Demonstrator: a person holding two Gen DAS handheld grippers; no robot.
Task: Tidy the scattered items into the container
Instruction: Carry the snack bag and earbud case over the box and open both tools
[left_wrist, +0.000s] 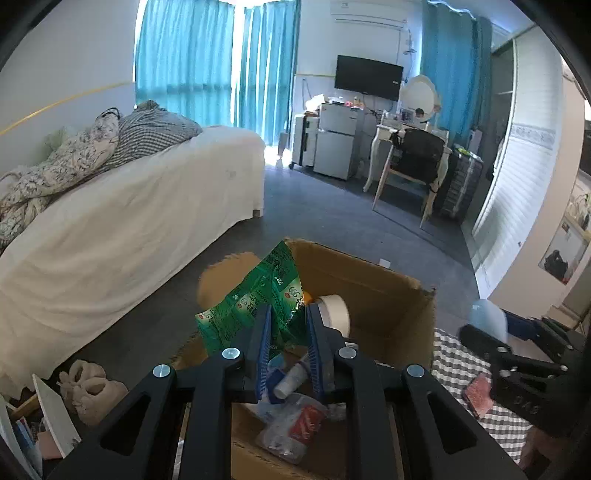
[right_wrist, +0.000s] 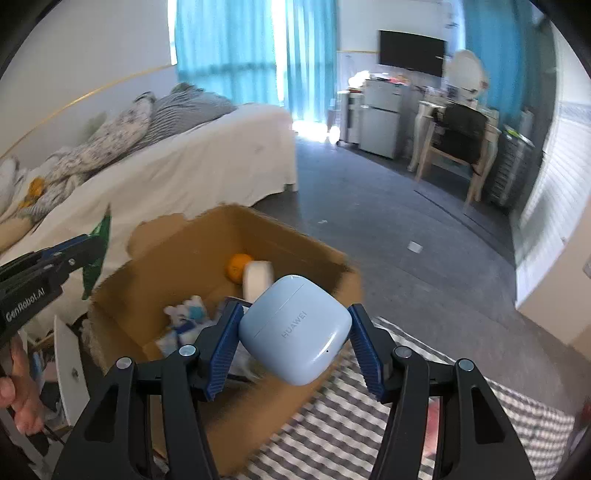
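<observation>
1. Above the open cardboard box (left_wrist: 388, 295), which serves as the container, two hand-held grippers each carry an item.
2. The left gripper (left_wrist: 288, 325) has its fingers closed narrowly on a green sachet strip (left_wrist: 258, 295), held up over the box's near-left part.
3. The right gripper (right_wrist: 295, 332) clamps a pale blue earbuds case (right_wrist: 295, 326) by its sides, at the box's near-right edge, roughly over the rim.
4. Already inside the box: an orange (right_wrist: 236, 266) and a roll of tape (right_wrist: 256, 278) toward the far wall, plus a small white bottle (left_wrist: 291, 378), a clear plastic bag (left_wrist: 291, 428) and other small packets nearer.
5. Judged progress: well along, with both held items not yet released.
6. Still outside, just right of the box on a checked cloth (left_wrist: 454, 358), lies a small pink item (left_wrist: 478, 393); that seems left to collect.
</observation>
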